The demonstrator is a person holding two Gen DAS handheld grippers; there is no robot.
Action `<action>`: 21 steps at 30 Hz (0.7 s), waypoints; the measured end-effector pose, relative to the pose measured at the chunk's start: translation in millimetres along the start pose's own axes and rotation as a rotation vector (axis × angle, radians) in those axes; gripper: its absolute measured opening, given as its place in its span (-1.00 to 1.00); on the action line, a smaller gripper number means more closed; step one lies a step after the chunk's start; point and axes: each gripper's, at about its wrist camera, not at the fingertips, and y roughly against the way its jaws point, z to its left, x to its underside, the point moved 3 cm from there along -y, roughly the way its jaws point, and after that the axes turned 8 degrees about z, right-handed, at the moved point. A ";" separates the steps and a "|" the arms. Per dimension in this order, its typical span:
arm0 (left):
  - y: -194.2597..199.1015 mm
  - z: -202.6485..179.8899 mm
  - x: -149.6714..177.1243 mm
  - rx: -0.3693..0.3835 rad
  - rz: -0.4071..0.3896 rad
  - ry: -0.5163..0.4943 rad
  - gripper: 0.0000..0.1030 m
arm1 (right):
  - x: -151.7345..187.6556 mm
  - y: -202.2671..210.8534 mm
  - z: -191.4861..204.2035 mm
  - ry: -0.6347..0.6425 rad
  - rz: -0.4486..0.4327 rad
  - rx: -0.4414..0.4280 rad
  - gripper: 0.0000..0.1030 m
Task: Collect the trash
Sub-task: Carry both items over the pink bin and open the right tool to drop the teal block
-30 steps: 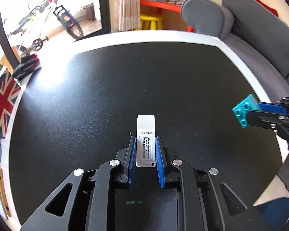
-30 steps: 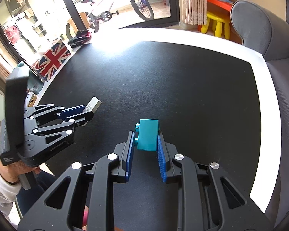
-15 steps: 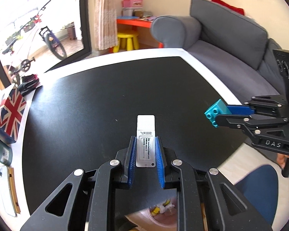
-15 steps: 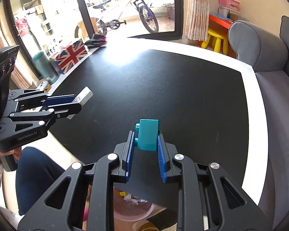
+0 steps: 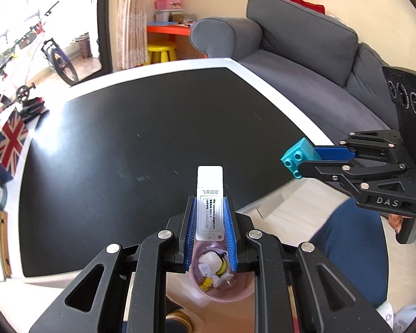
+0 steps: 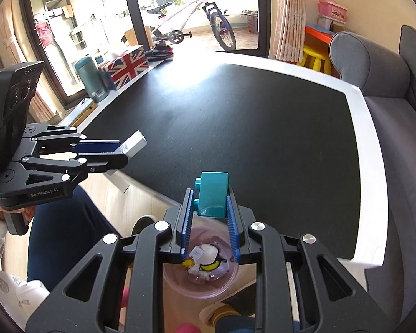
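Nearest of all, on the floor below both wrists, sits a pink translucent bin (image 5: 222, 285) already holding crumpled white and yellow scraps (image 6: 205, 260); in both wrist views its mouth shows through the gap behind the fingertips, so the drop looks like the step in hand. The left hand-held gripper (image 5: 210, 216) is closed down narrowly on a white USB stick (image 5: 210, 194), its blue pads pressing the printed body while the plain cap end sticks out forward past the near edge of the black tabletop (image 5: 141, 144). The right hand-held gripper (image 6: 211, 208) is clamped as tight as it goes on a teal toy brick (image 6: 213, 194), studs facing left, with the upper half of the brick clear of the pads. To do this well, each piece should be brought squarely over the bin's mouth before the jaws part, since both held things currently read as slightly farther out than the rim, nearer the tabletop edge than the bin's middle. I would tip the fingers further downward so the stick slides out lengthwise rather than catching on the ribbed pads, and open one side at a time so the two grippers, now just beside each other, do not knock together. A person's dark blue trouser leg (image 5: 355, 247) lies near the bin on the right; a bounce off the rim could send the brick that way. Beyond, the tabletop appears bare.
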 end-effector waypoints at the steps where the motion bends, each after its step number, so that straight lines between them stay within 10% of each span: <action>1: 0.5 -2.8 4.6 0.007 0.003 -0.003 -0.63 | 5.7 -0.2 2.3 -0.002 0.005 -0.009 -0.56; 18: -8.7 -10.9 39.6 0.067 0.064 0.013 -0.63 | 62.2 -33.4 14.6 -0.033 0.119 -0.096 -0.53; 21: -9.0 -11.5 40.0 0.068 0.064 0.011 -0.63 | 60.2 -31.2 10.4 -0.052 0.100 -0.084 0.31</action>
